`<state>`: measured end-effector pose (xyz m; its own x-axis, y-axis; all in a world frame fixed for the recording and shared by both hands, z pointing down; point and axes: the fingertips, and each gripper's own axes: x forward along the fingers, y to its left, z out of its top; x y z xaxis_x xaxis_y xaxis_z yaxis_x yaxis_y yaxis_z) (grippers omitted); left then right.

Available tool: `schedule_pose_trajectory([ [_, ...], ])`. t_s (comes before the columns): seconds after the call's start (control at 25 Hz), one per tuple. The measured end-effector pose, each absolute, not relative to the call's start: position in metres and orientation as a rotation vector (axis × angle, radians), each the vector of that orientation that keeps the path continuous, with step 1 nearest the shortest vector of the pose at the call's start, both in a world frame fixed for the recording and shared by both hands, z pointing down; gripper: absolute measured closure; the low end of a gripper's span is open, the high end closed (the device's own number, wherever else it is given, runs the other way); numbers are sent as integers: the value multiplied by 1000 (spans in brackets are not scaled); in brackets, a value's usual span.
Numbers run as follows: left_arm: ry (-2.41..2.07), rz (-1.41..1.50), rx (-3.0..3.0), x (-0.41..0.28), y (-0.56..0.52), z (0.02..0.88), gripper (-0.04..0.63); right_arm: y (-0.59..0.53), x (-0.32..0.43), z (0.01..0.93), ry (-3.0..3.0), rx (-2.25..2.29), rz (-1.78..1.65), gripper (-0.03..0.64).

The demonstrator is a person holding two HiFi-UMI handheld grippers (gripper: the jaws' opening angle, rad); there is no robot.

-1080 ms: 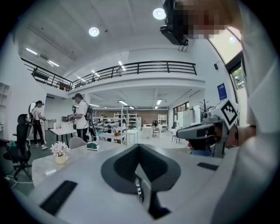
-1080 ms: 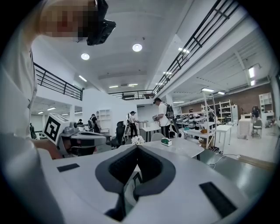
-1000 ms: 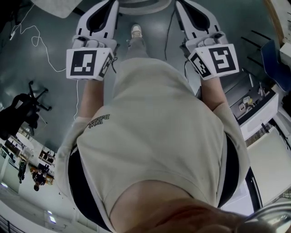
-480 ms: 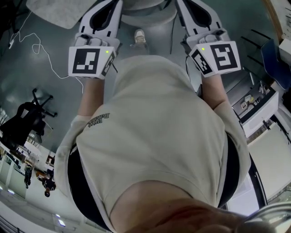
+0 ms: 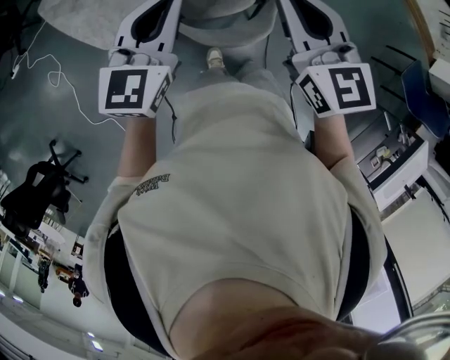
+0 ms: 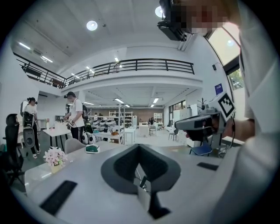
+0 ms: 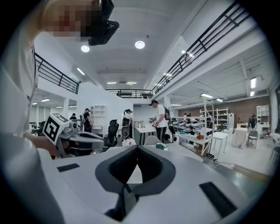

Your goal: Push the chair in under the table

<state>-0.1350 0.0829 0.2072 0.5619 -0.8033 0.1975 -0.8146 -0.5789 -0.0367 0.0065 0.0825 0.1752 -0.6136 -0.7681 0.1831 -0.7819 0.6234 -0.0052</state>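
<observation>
While left claw [image 6: 141,177] and right claw [image 7: 131,175] sit closed, empty, either side of a rounded grey chair back [image 5: 221,17], push looks barely begun; tuck-in remains.

The left gripper [image 6: 139,148] and right gripper [image 7: 131,151] are pale grey with dark grey inner pads. Each marker cube [image 5: 133,91] shows black squares on white. The chair [image 5: 225,21] is pale grey, the T-shirt [image 5: 239,211] cream with small dark lettering, the shoe [image 5: 214,56] white, the floor [image 5: 63,148] dark grey-green, the office chair [image 5: 31,193] black and the flowers [image 6: 54,155] pink.
</observation>
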Motion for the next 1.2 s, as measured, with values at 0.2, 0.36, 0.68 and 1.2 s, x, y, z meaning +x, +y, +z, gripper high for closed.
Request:
schedule_pose_trajectory([
  [0.2, -1443, 312, 2709, -127, 78, 206, 586, 72, 10, 179, -2715, 1238, 142, 607],
  [0.36, -1492, 318, 2685, -126, 72, 199, 586, 60, 13, 176, -2747, 1187, 146, 607],
  [0.68, -1405, 371, 2703, -115, 60, 211, 586, 45, 19, 185, -2756, 1094, 151, 607],
  [1.2, -986, 725, 2913, -90, 59, 285, 583, 29, 30, 266, -2536, 861, 101, 581],
])
